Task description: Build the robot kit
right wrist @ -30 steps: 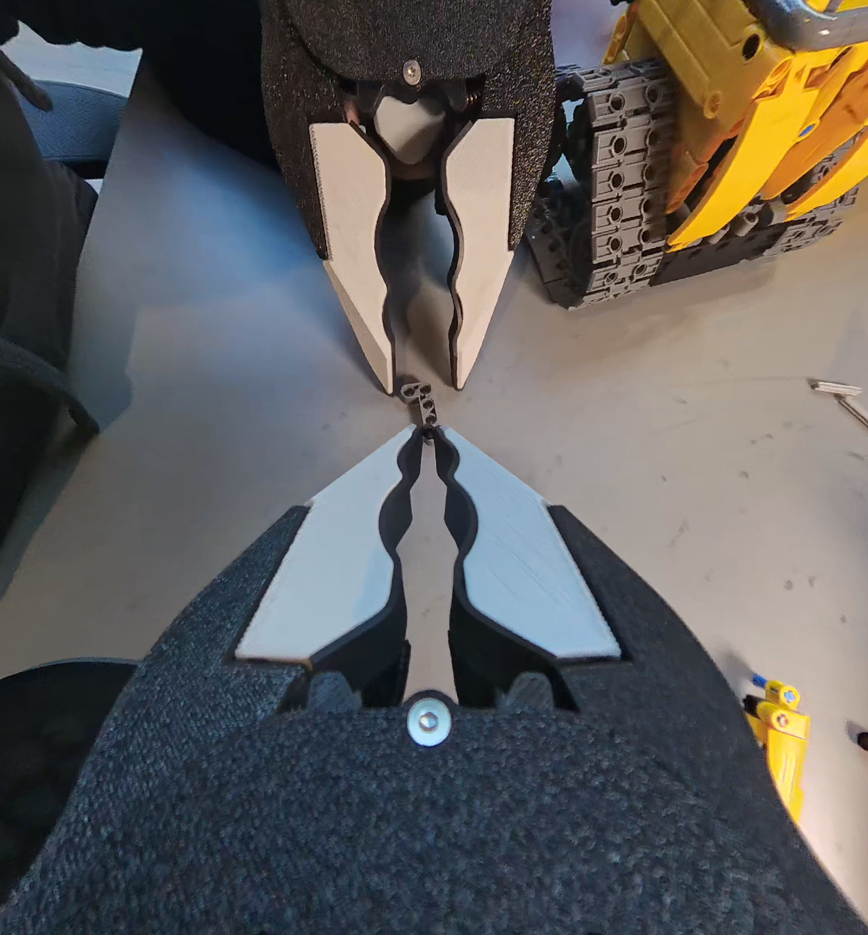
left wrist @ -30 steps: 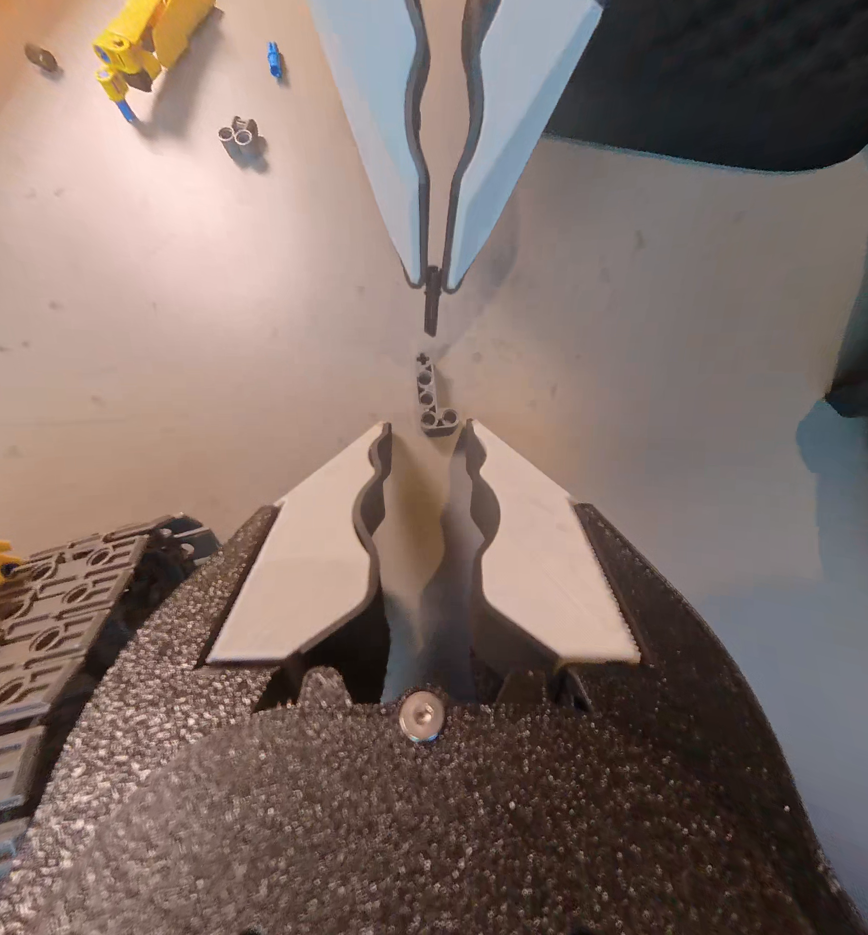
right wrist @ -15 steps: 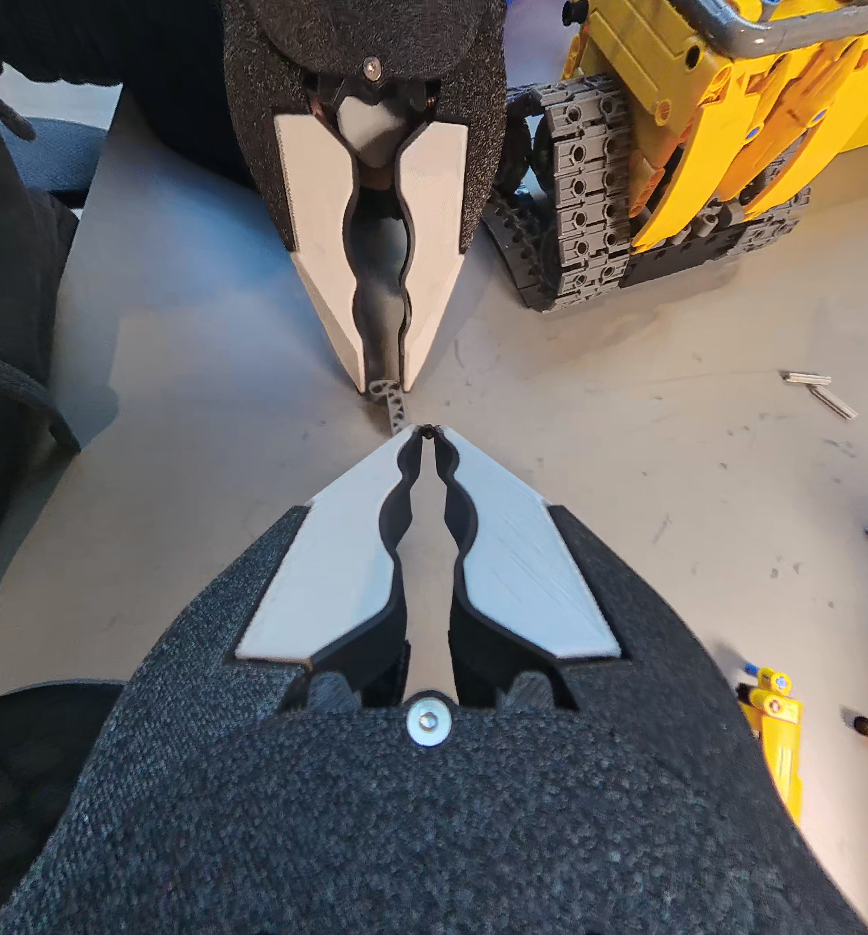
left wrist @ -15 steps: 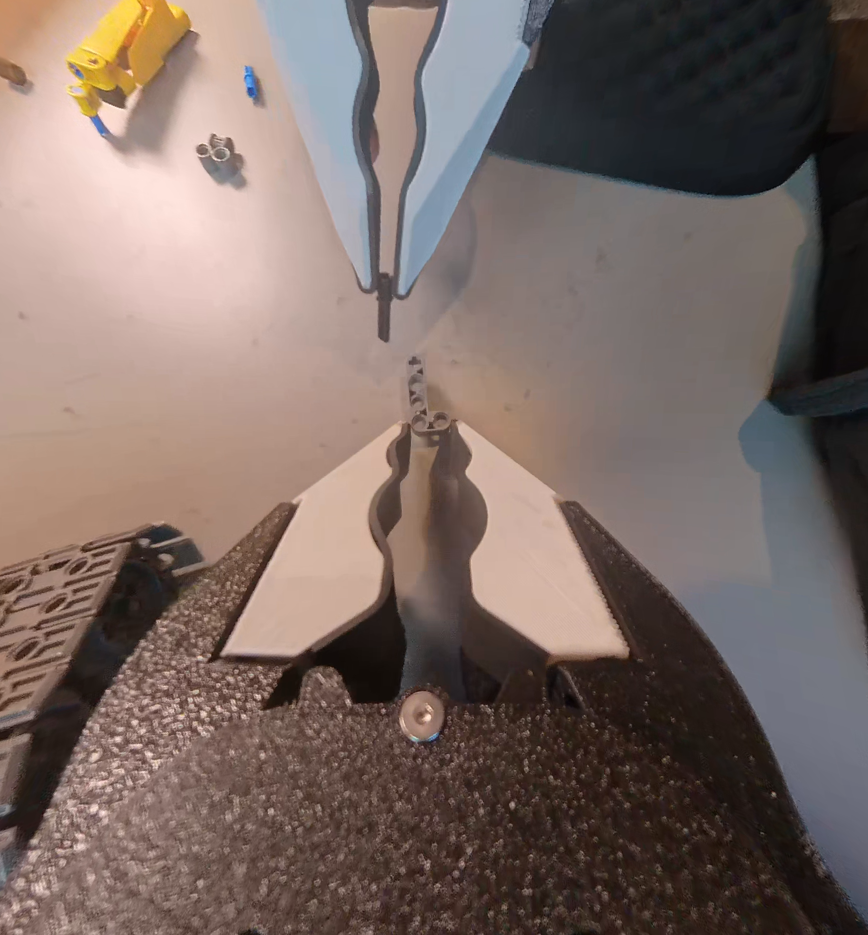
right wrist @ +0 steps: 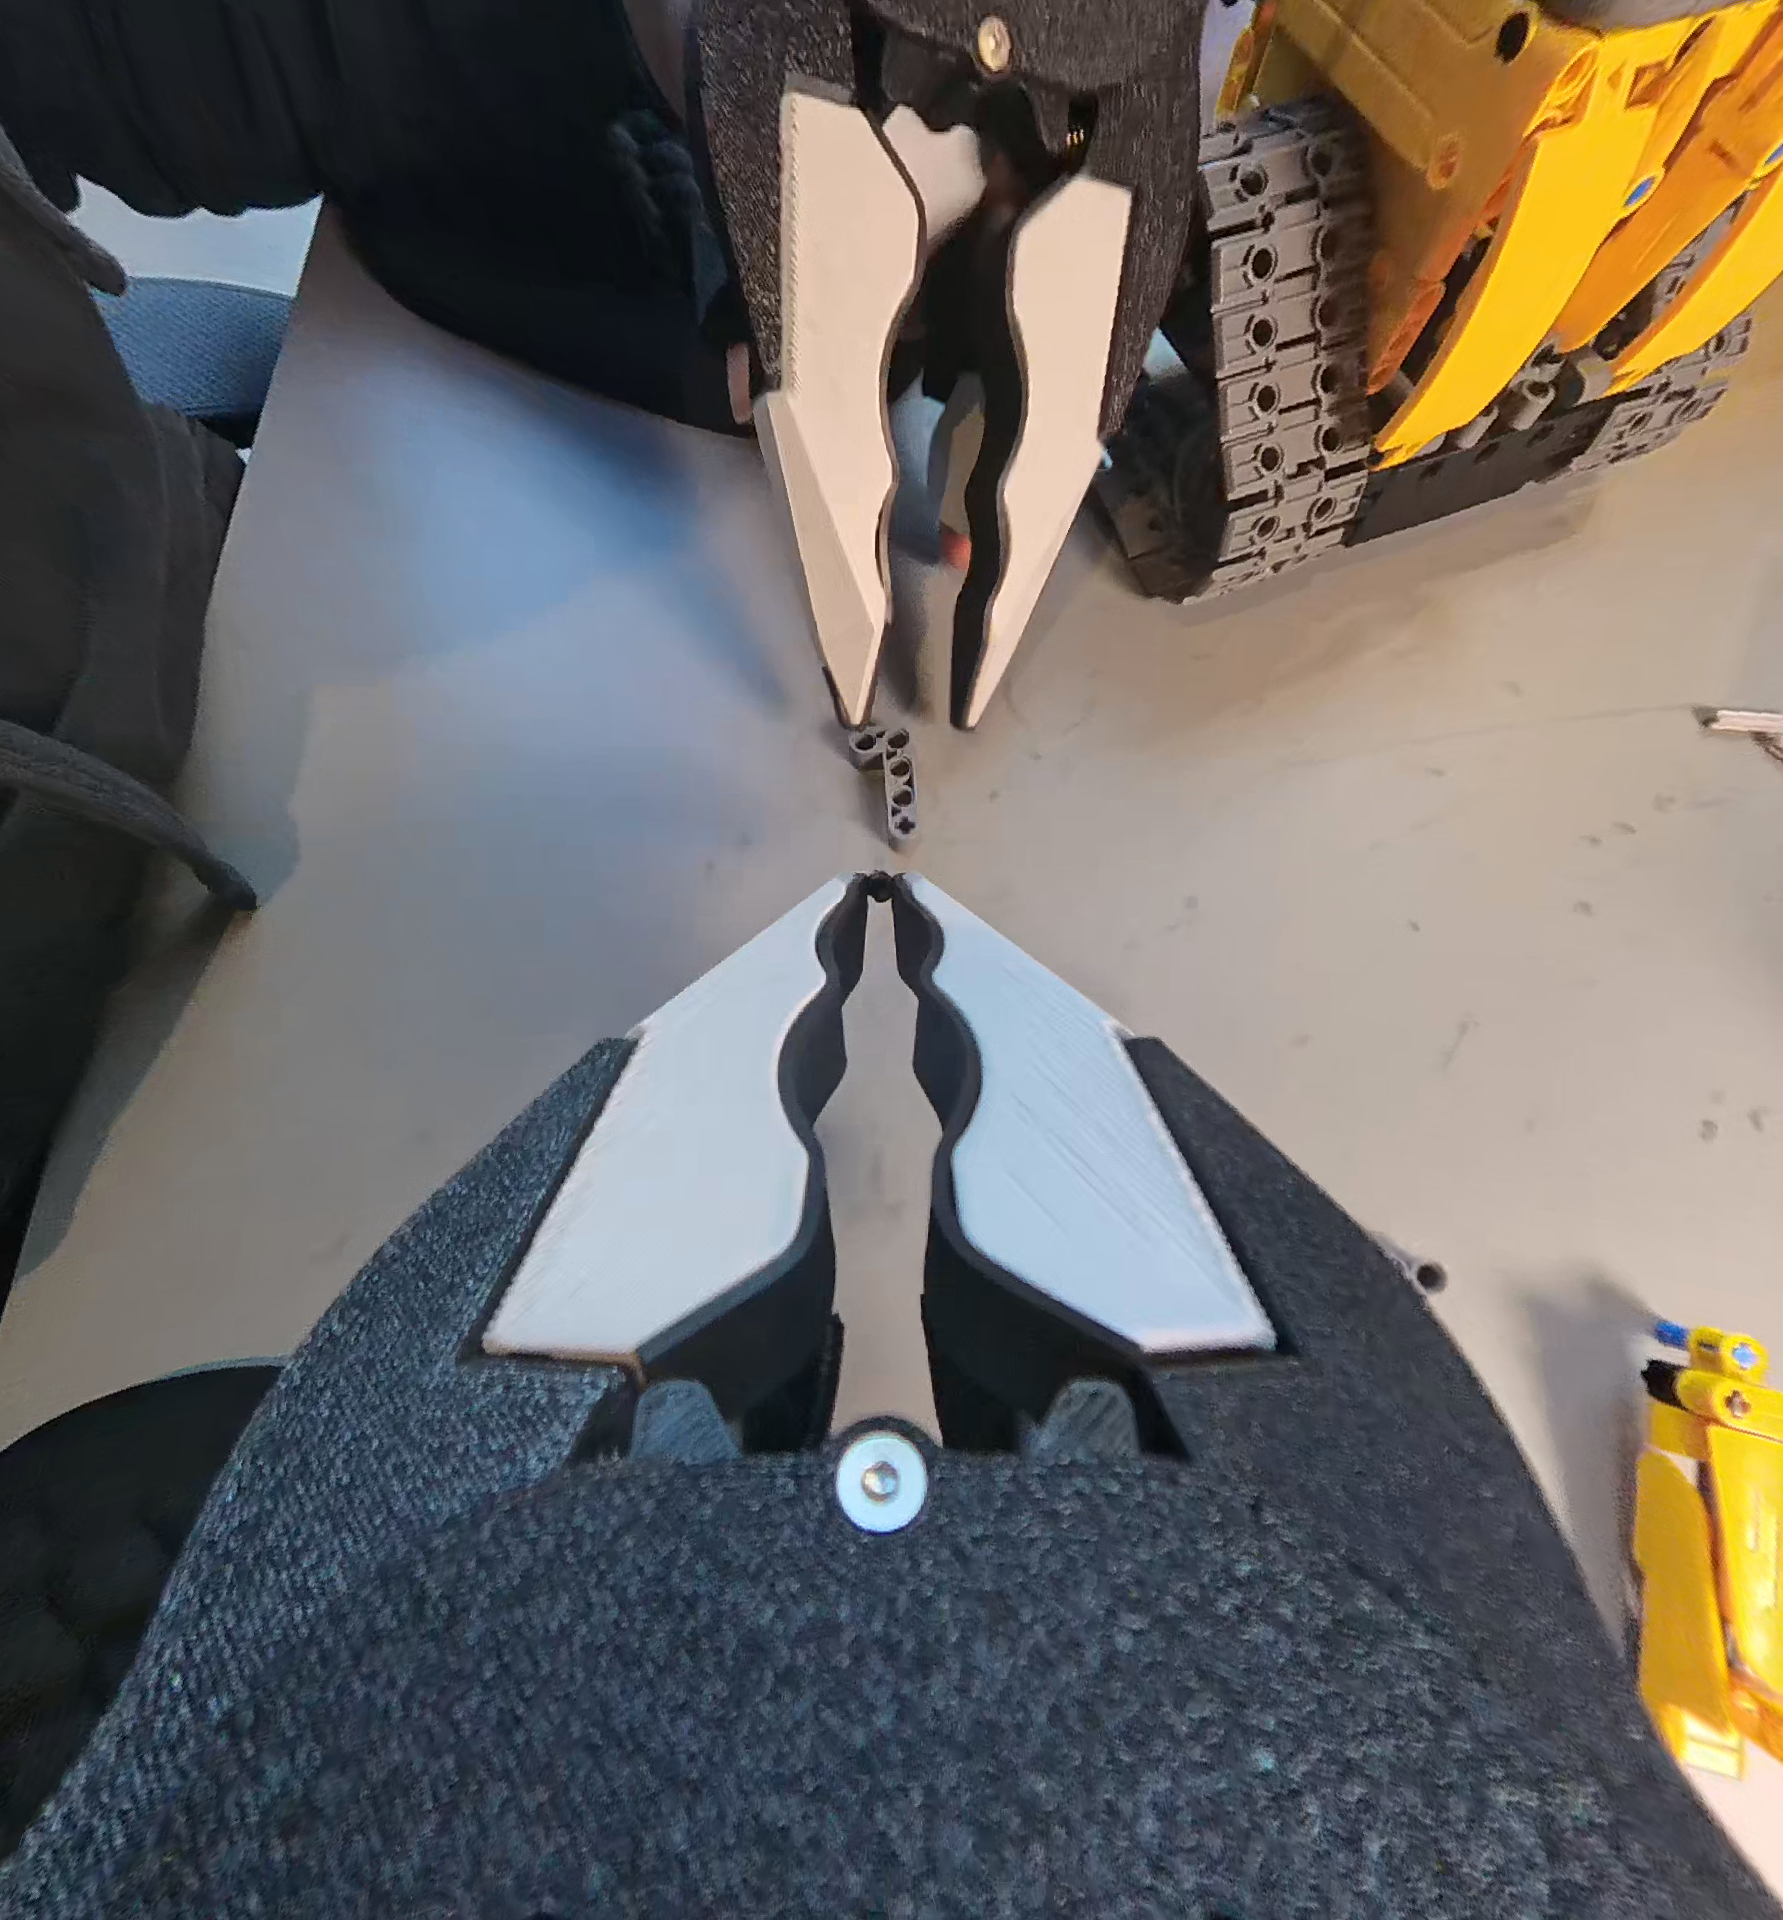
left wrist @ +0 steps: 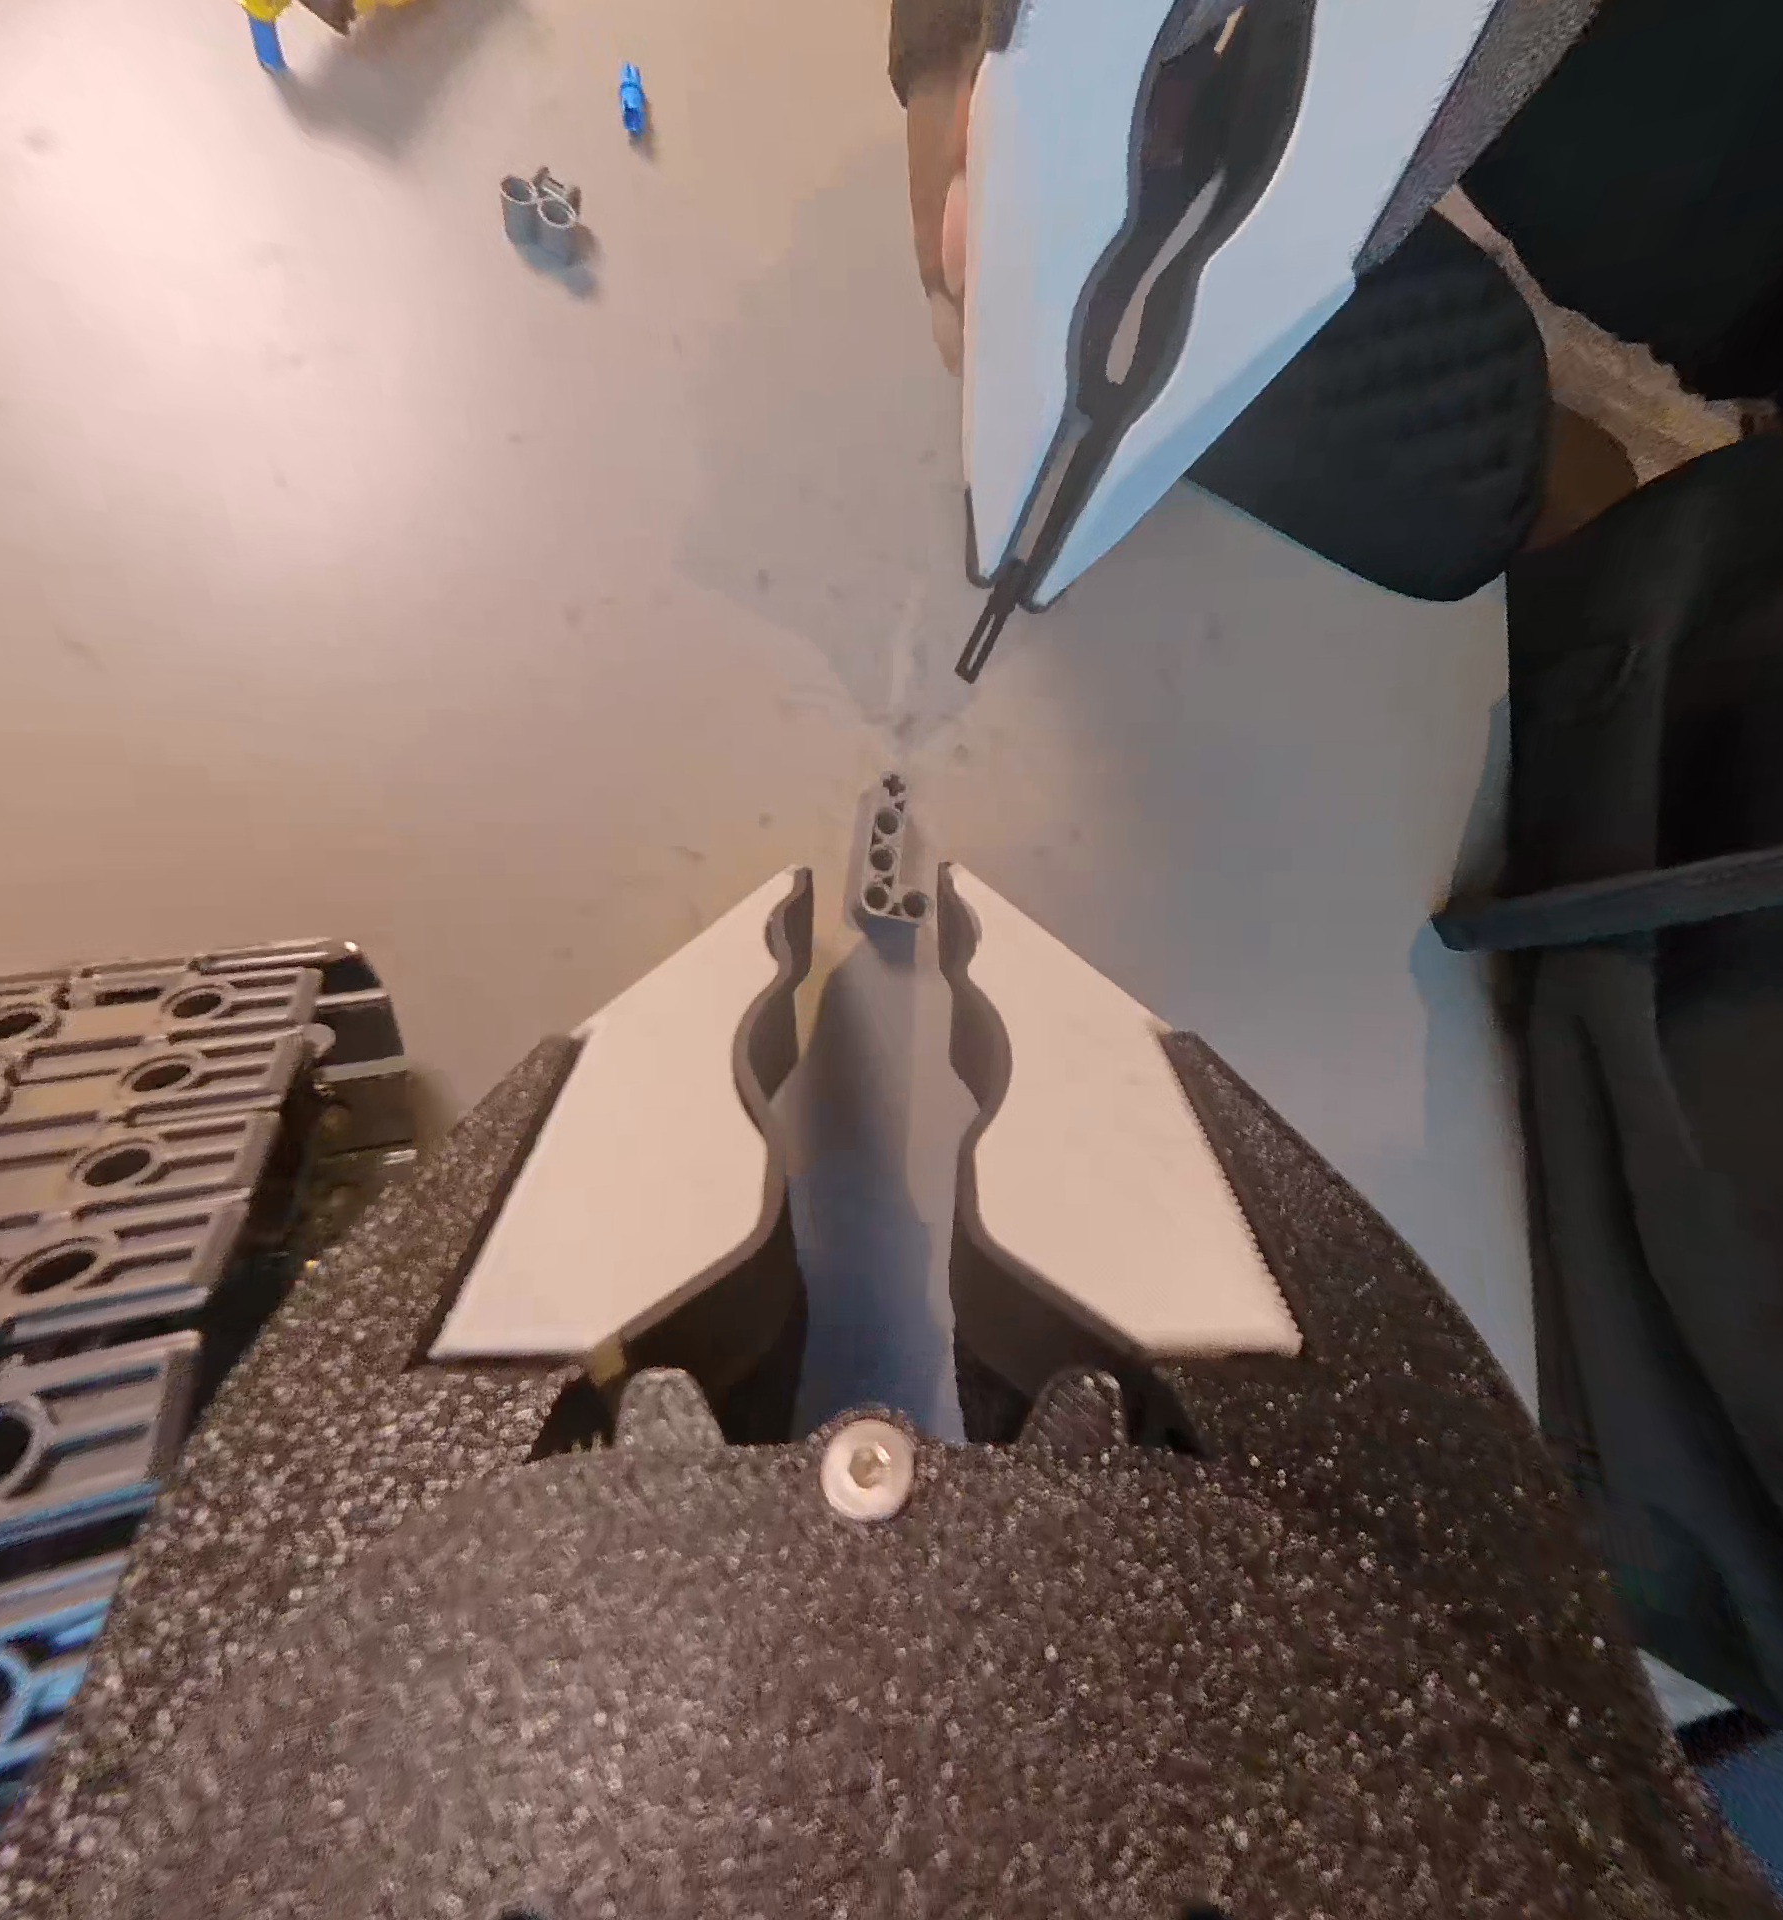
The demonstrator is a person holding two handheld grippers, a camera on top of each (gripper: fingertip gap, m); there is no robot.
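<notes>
A small grey L-shaped beam (left wrist: 885, 854) lies flat on the beige table (left wrist: 347, 623). My left gripper (left wrist: 874, 883) is open, and the beam's short foot lies between its fingertips (left wrist: 799, 894) with a gap on each side. The right wrist view shows the same: the left gripper (right wrist: 910, 717) stands tips-down over the beam (right wrist: 895, 774) and does not clamp it. My right gripper (right wrist: 879, 885) is shut on a thin black axle (left wrist: 982, 644), which sticks out of its tips and points at the beam's cross-hole end from a short way off. The right gripper also shows in the left wrist view (left wrist: 1012, 592).
A yellow tracked model (right wrist: 1489, 260) stands beside the left gripper; its grey tracks (left wrist: 87, 1143) are close by. A loose yellow assembly (right wrist: 1718, 1538), a grey connector (left wrist: 542, 203), a blue pin (left wrist: 633, 99) and light pins (right wrist: 1760, 722) lie about. Dark clothing (right wrist: 35, 520) borders the table.
My left gripper closed on the L-shaped beam half a second ago, then opened again; the beam now lies flat between its tips. My right gripper drew back, still holding the black axle.
</notes>
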